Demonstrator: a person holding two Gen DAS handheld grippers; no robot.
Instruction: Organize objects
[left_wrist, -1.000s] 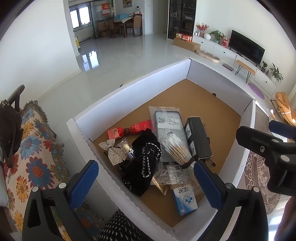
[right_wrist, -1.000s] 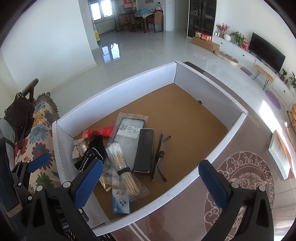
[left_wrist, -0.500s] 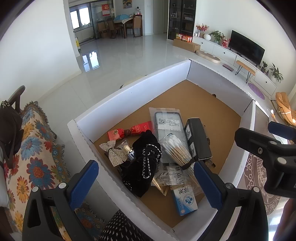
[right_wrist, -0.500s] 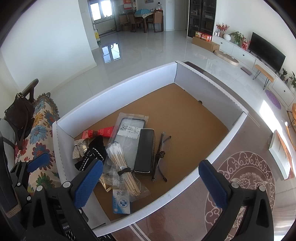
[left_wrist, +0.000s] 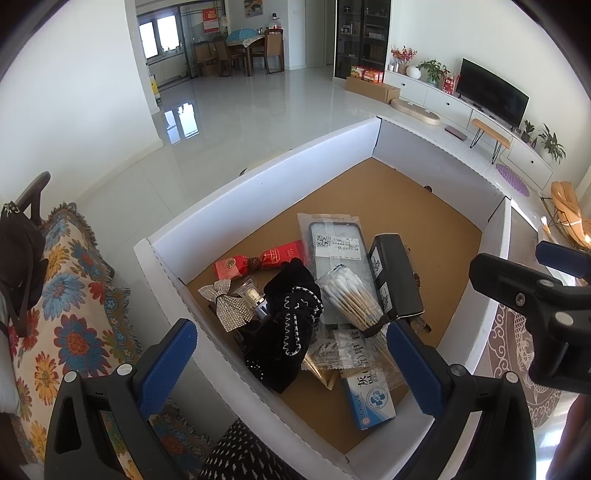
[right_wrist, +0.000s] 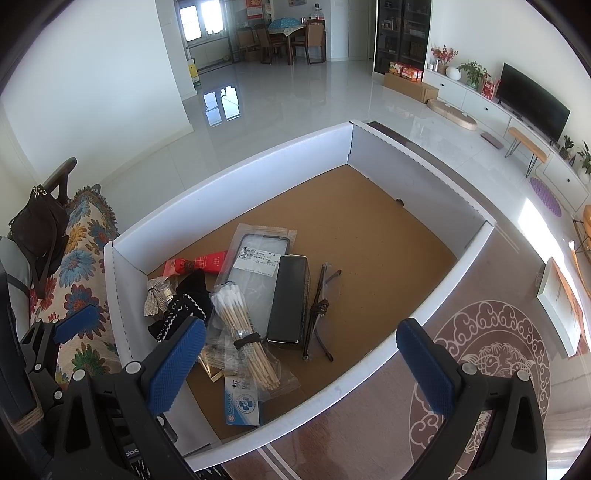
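Both grippers hover above a white-walled tray (right_wrist: 236, 177) with a brown floor, and all its contents are heaped in the near-left corner. The left gripper (left_wrist: 291, 363) has its fingers spread wide and empty, and the pile sits directly beneath and ahead of it: a black glove (left_wrist: 291, 325), a sparkly bow (left_wrist: 227, 306), a red packet (left_wrist: 258, 258) and a bundle of cotton swabs (left_wrist: 351, 299). The right gripper (right_wrist: 301, 356) is likewise open and holds nothing. Just ahead of it lie a black case (right_wrist: 290, 299) and a pair of glasses (right_wrist: 319, 310), side by side, their long axes running away from the fingers. The left gripper looks nearer to the glove and bow, the right to the case and glasses. The far half of the tray floor is free for spreading things out.
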